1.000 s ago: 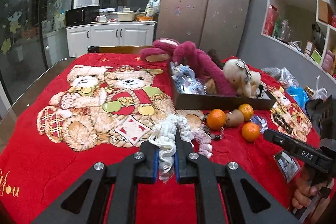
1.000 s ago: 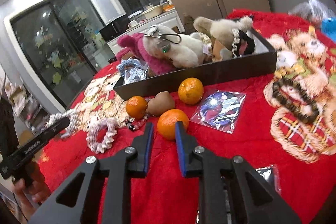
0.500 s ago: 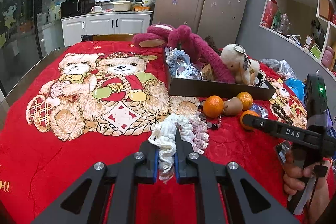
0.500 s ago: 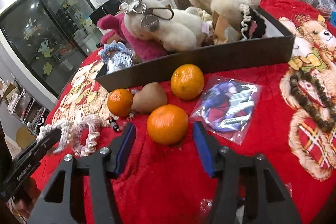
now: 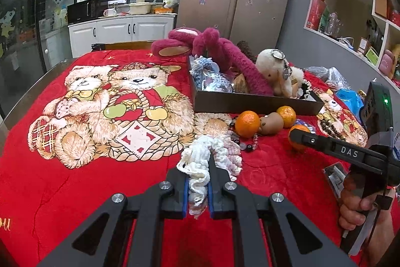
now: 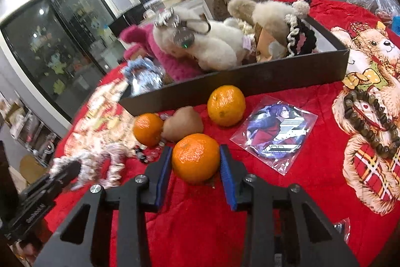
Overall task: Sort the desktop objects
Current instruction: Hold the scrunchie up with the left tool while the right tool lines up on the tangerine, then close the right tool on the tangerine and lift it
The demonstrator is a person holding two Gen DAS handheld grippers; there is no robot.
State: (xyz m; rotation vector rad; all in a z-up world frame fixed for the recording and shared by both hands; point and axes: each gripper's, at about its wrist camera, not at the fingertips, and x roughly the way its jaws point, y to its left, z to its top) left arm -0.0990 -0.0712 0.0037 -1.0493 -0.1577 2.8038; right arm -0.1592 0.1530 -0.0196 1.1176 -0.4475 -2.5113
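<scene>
Since a second ago your right gripper [image 6: 195, 160] has slid forward so the nearest orange [image 6: 195, 157] now sits between its blue pads, and the jaws are closing on it, the pads at the fruit's sides though you cannot tell whether they press yet. Your left gripper [image 5: 197, 188] is clamped narrow on a white crochet scrunchie [image 5: 196, 162], lifted off the red blanket [image 5: 75, 192]. Past the held orange, at eleven o'clock, lie a second orange [image 6: 147, 128] and a brown kiwi [image 6: 183, 125] touching it; at twelve o'clock a third orange [image 6: 226, 105]; at two o'clock a badge in a clear sleeve [image 6: 275, 133]. Farther at three o'clock rests a bead bracelet [image 6: 370, 126]. Beyond them all stands the dark box [image 6: 250, 81], holding a cream plush toy [image 6: 207, 44] and a pink plush toy [image 6: 170, 64].
</scene>
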